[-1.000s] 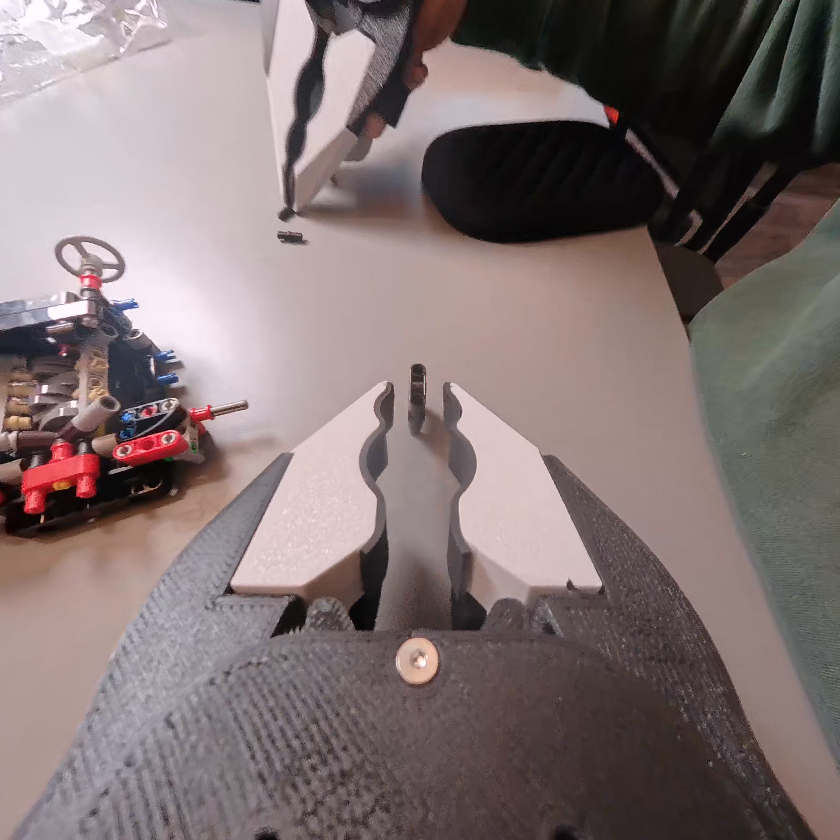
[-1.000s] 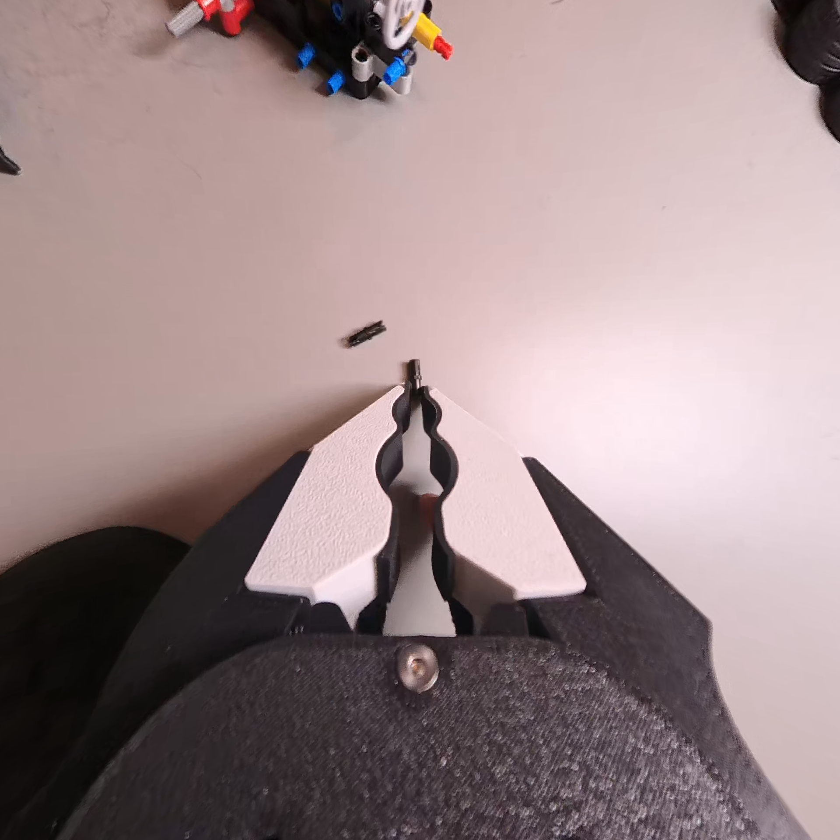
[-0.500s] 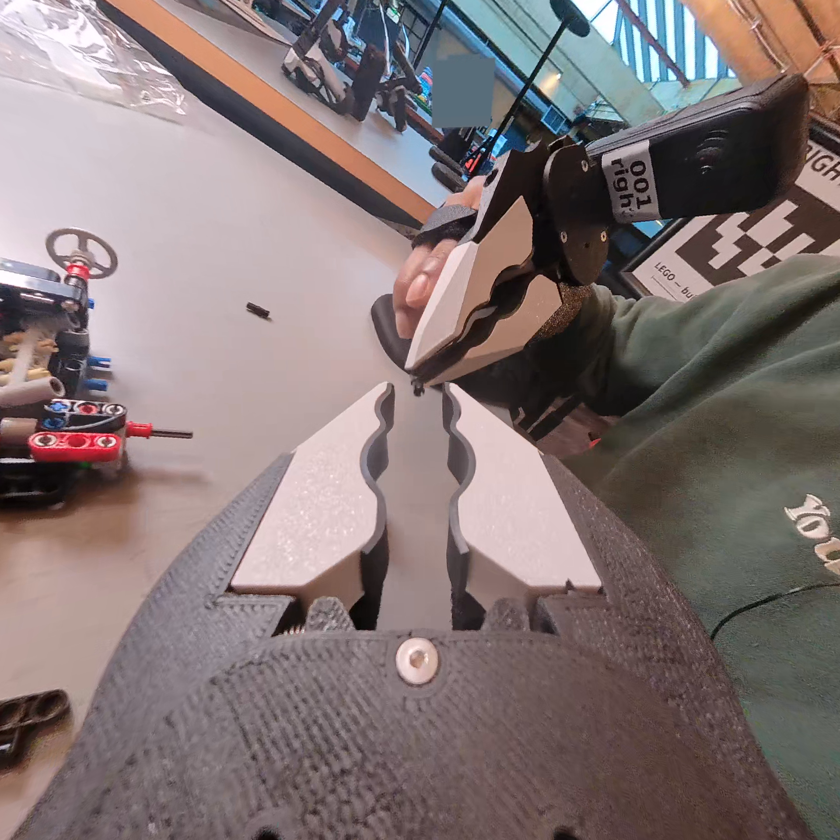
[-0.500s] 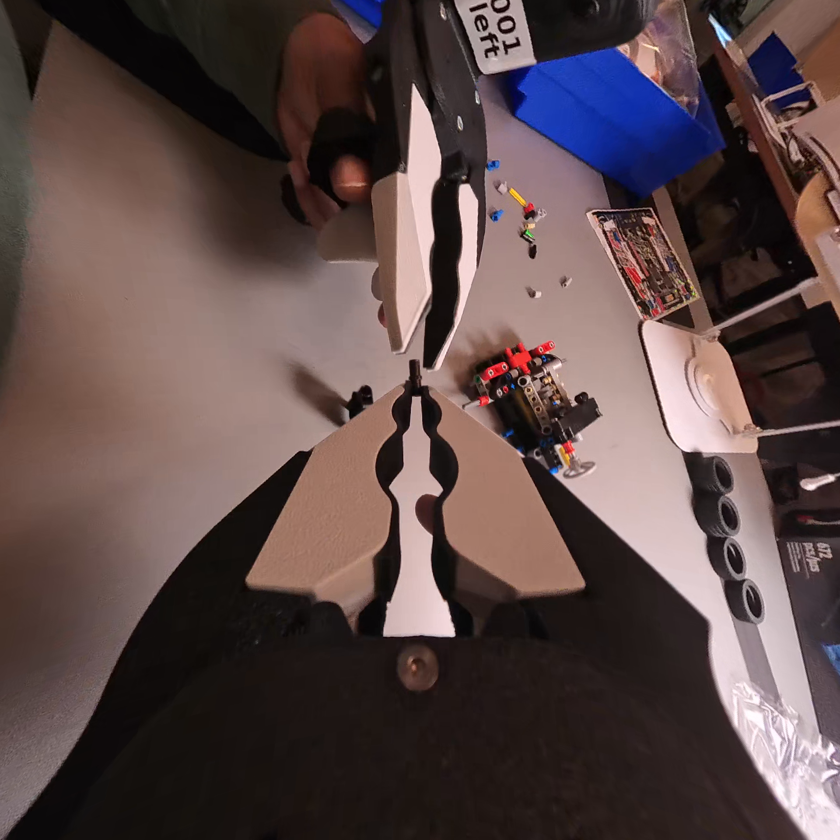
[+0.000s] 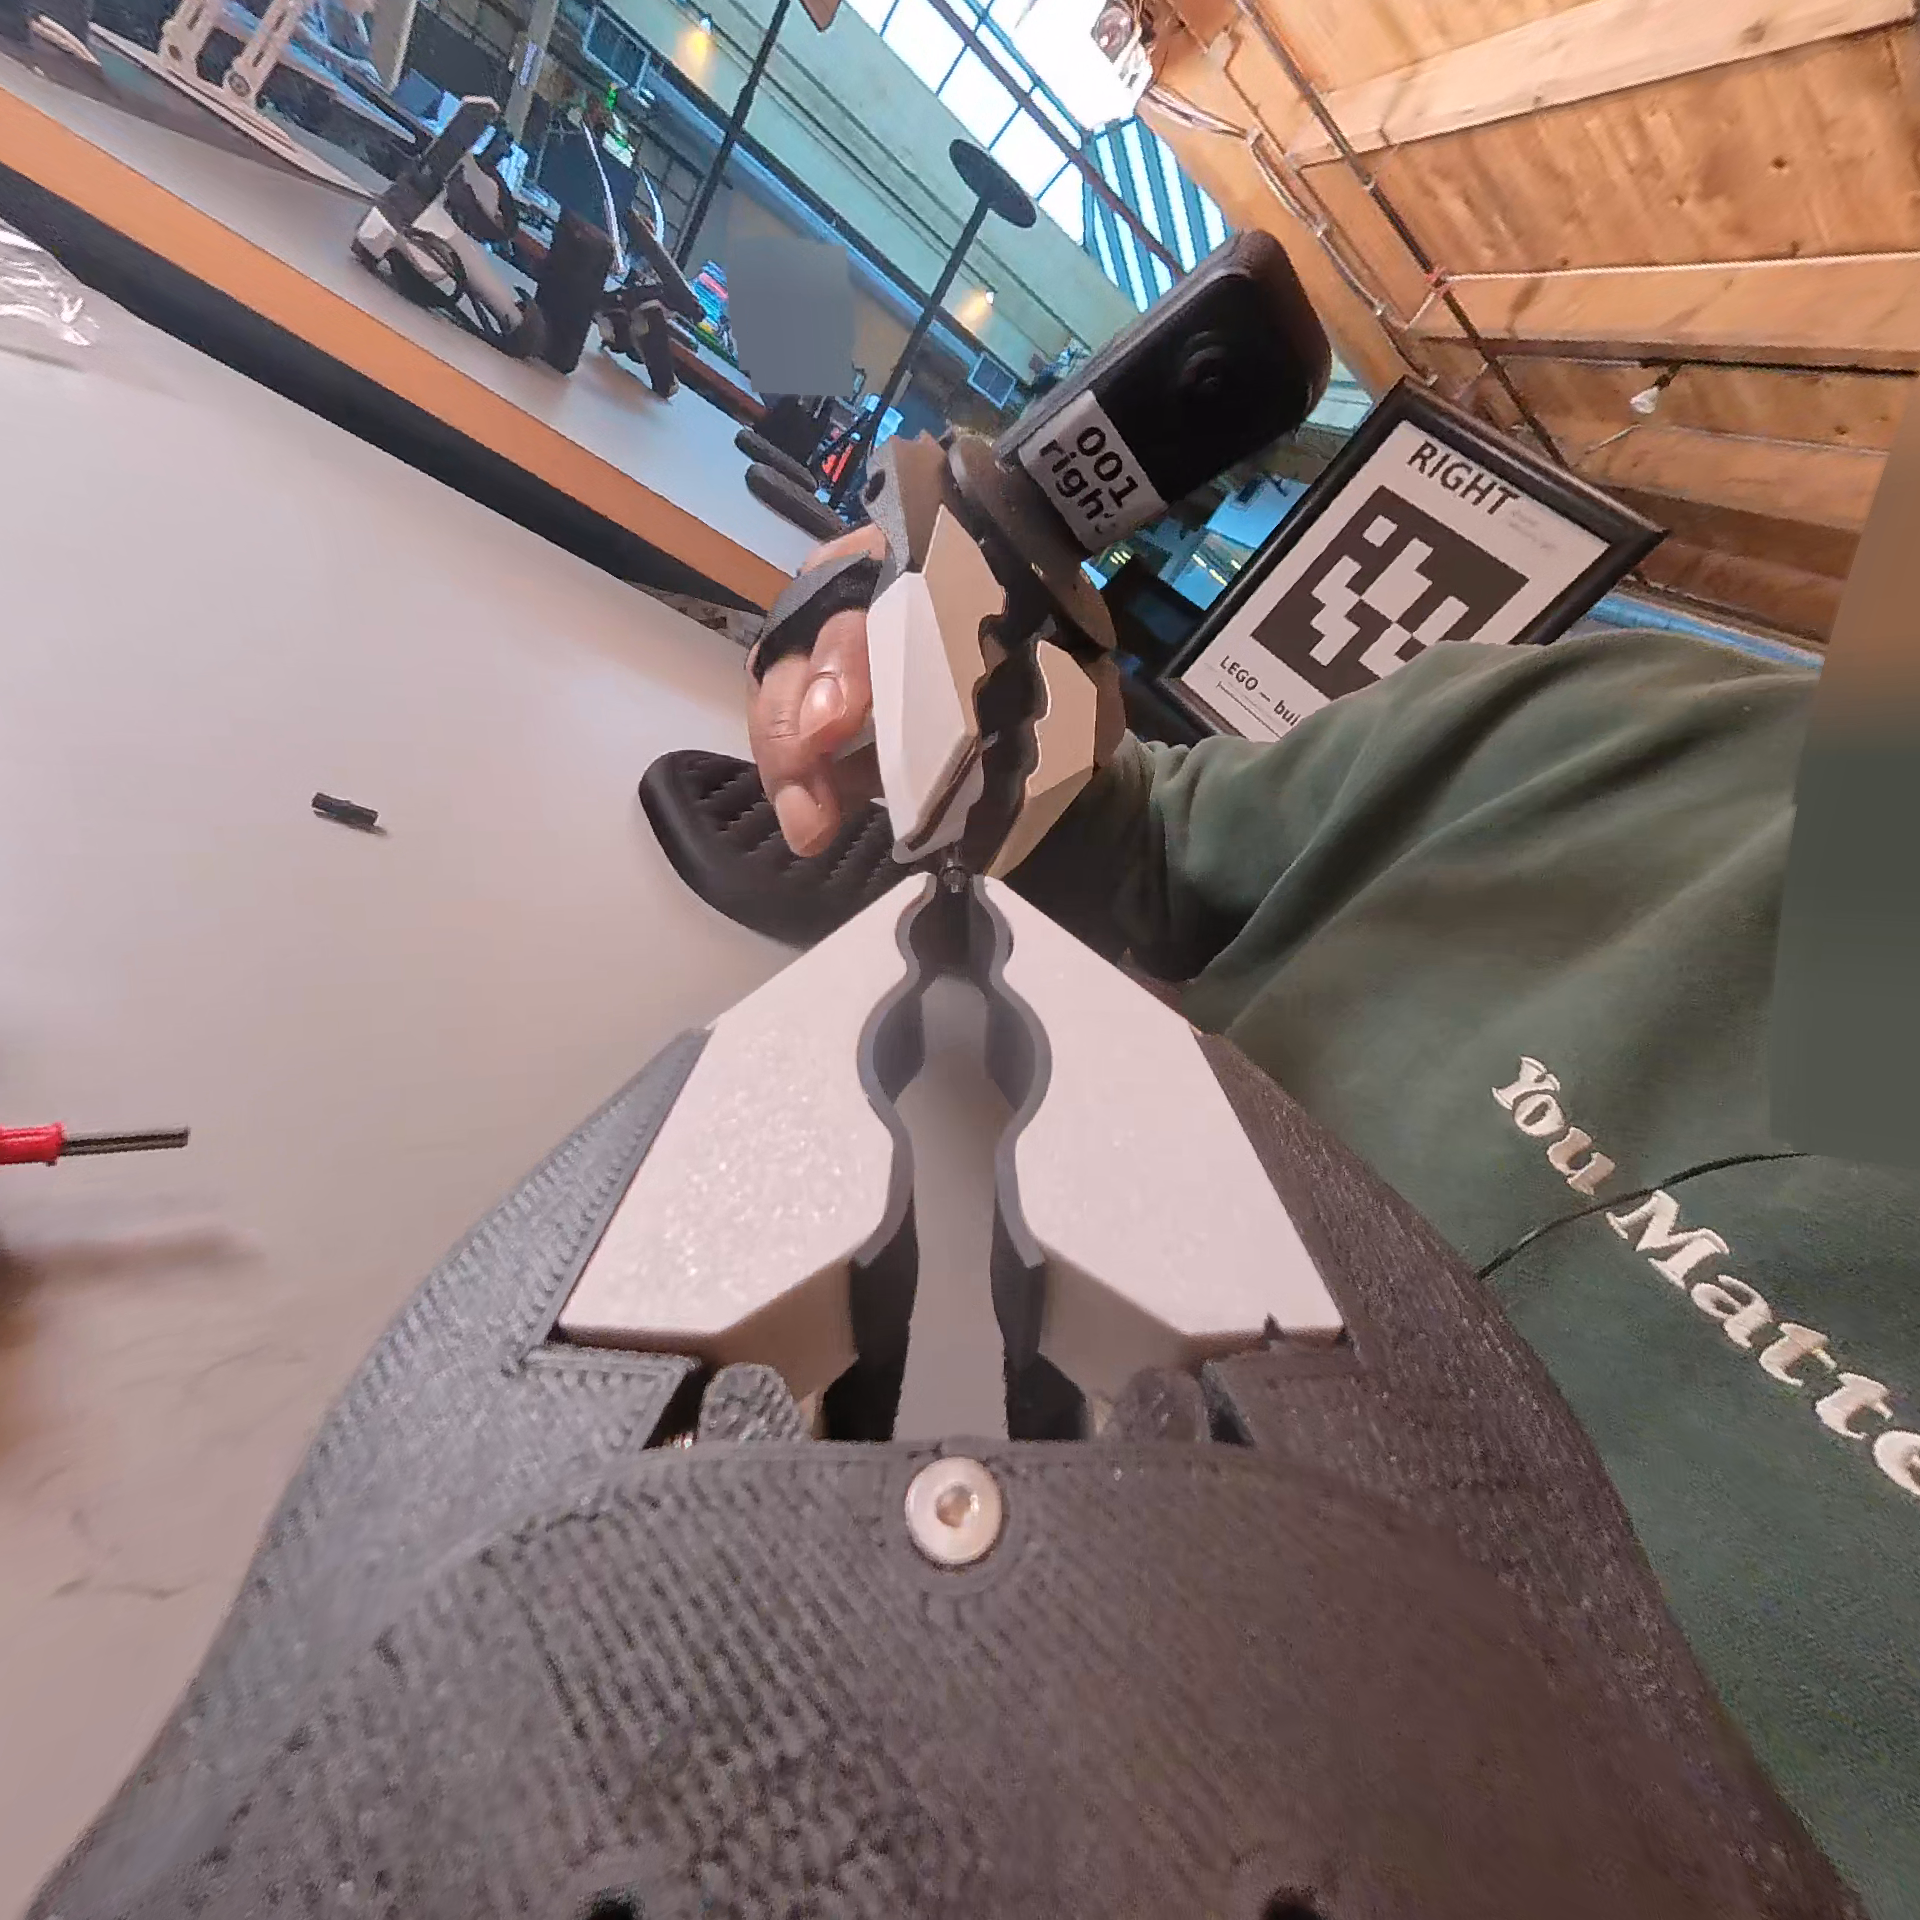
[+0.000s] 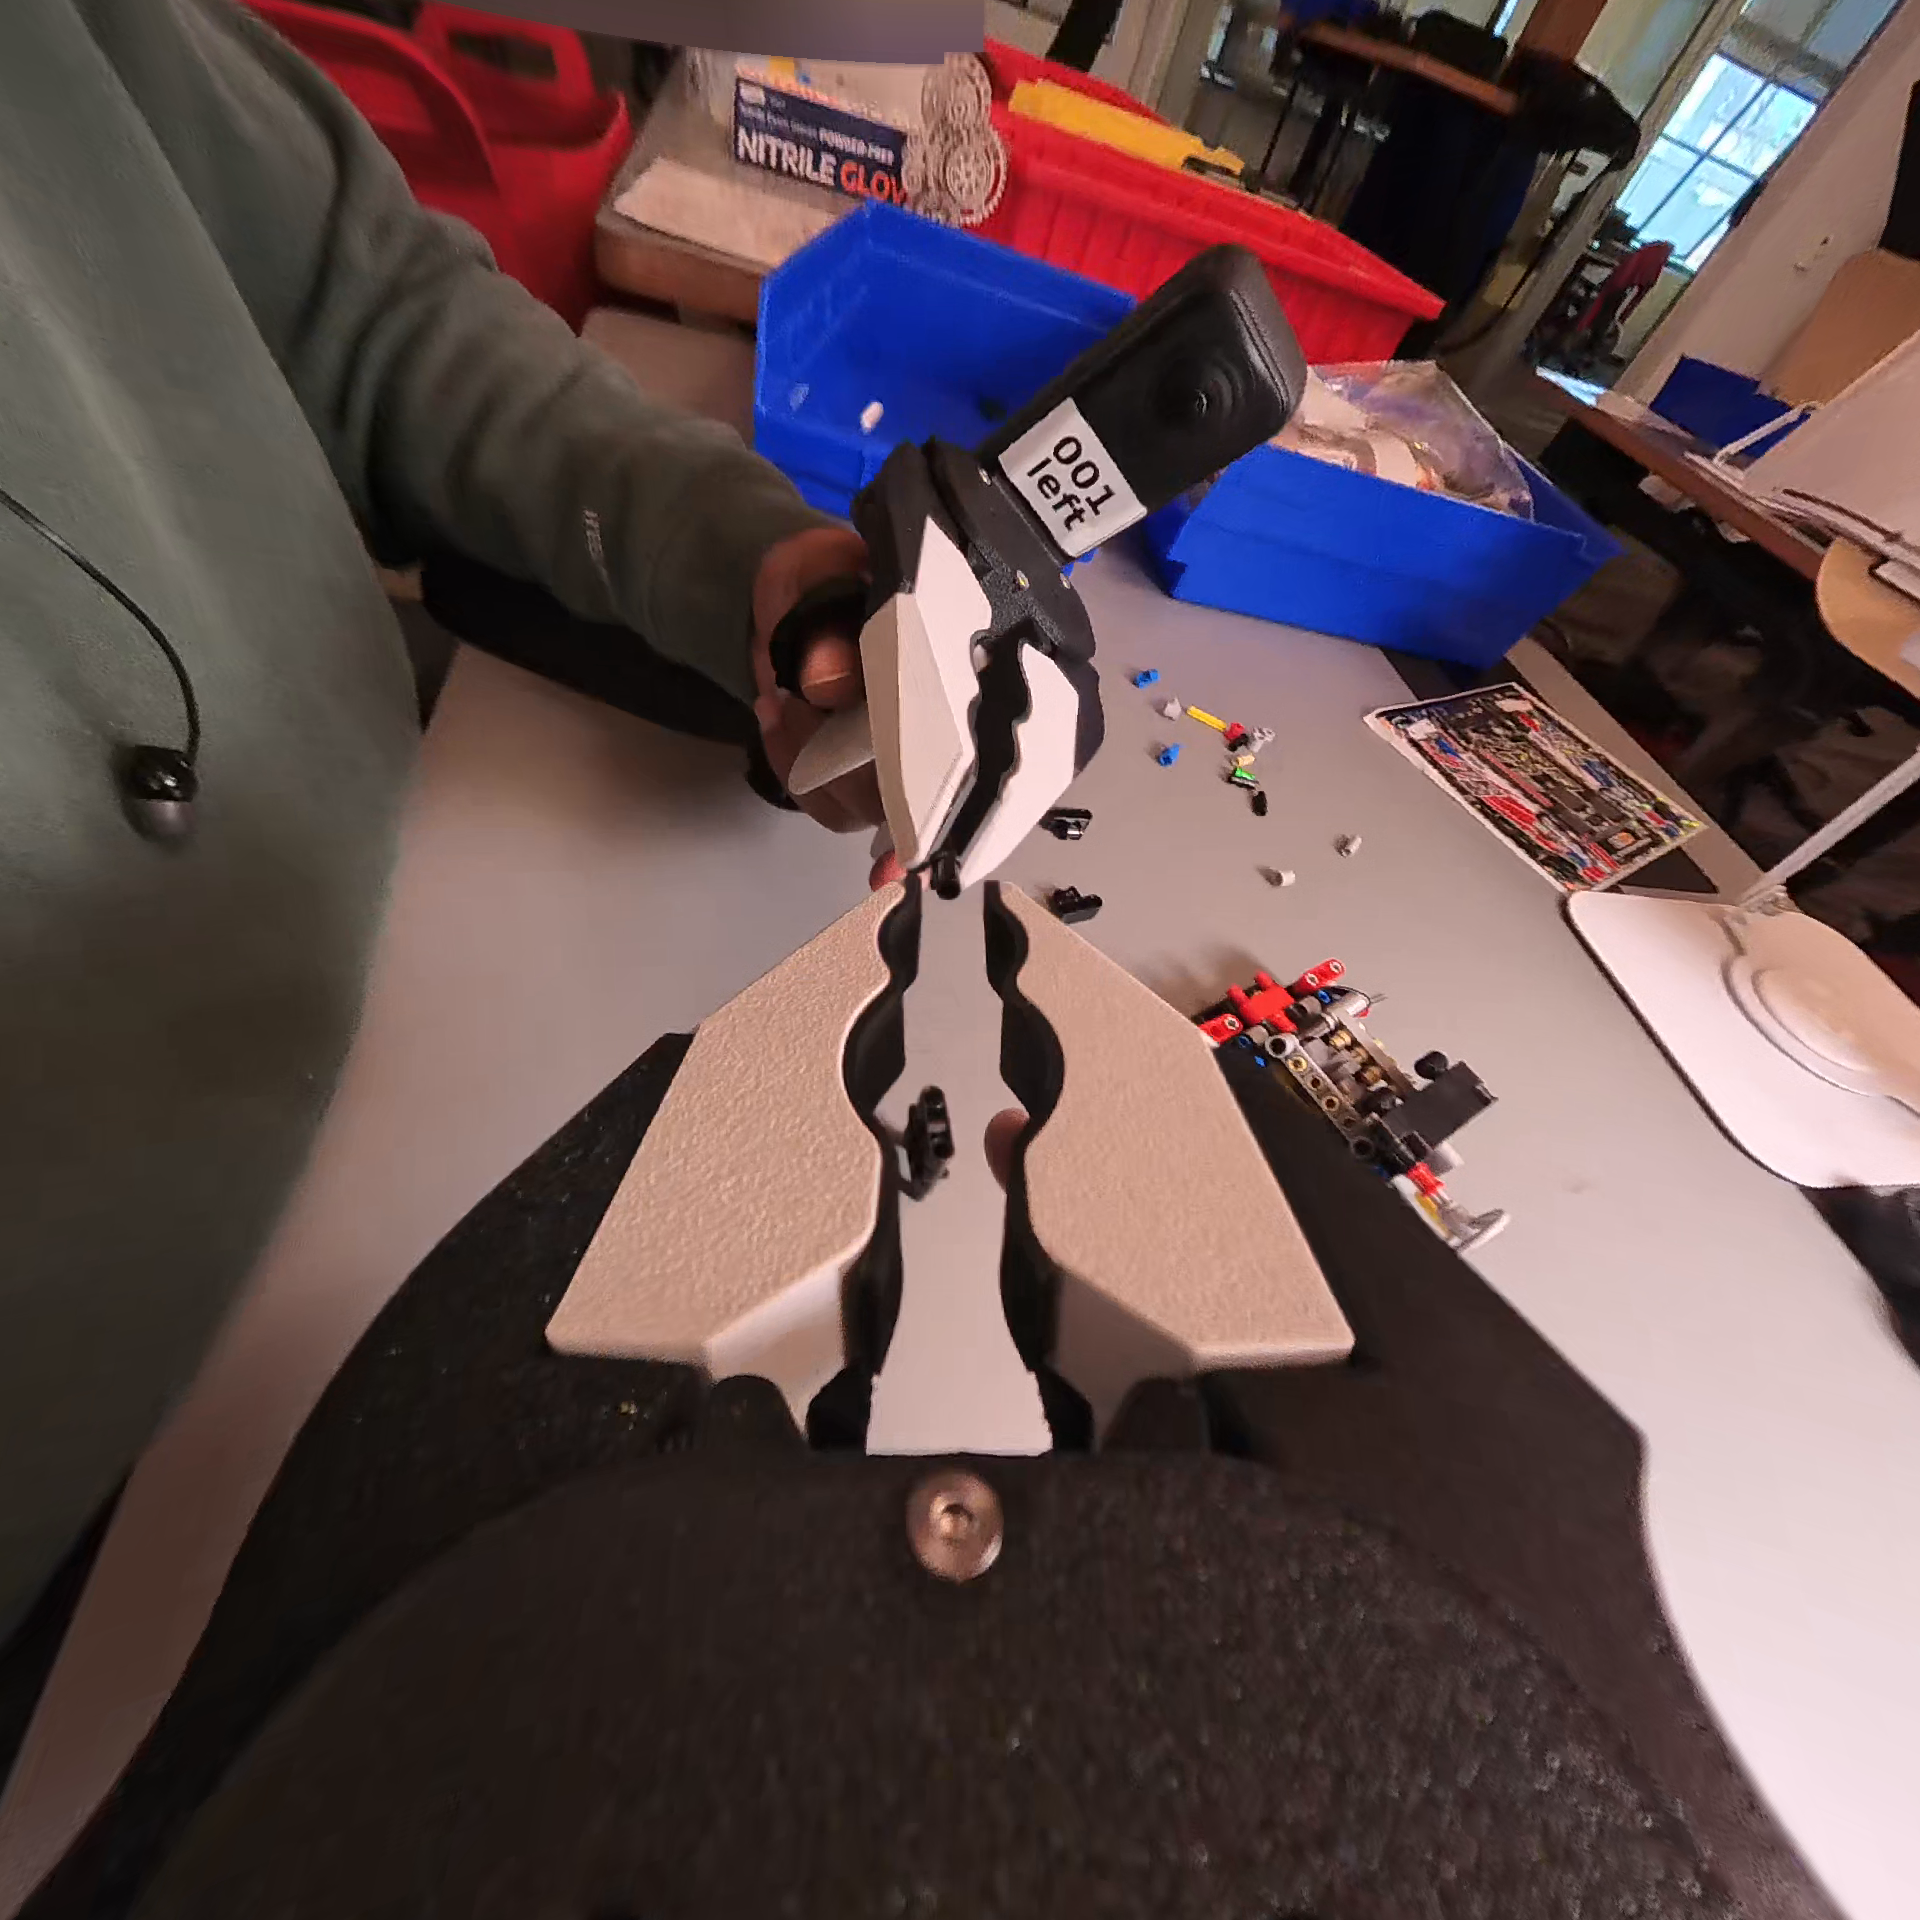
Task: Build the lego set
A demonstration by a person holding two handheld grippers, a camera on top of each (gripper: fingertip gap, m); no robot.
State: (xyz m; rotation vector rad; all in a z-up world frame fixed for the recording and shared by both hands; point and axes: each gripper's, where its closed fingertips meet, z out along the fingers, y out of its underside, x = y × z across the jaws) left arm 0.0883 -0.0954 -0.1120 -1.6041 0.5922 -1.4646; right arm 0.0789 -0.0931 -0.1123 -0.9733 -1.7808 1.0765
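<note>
Pinching a small black pin (image 5: 952, 881) at its tips, the left gripper (image 5: 953, 894) meets the right gripper (image 6: 951, 902), whose fingers stand parted. Beyond them, the partly built lego model (image 6: 1351, 1070) sits on the grey table (image 6: 1247, 914) among loose pieces (image 6: 1231, 743).

Grey table (image 6: 540, 904), wooden plank wall (image 5: 1558, 208), blue bins (image 6: 1351, 540), red bins (image 6: 1143, 208), skylight windows (image 5: 1039, 114)
</note>
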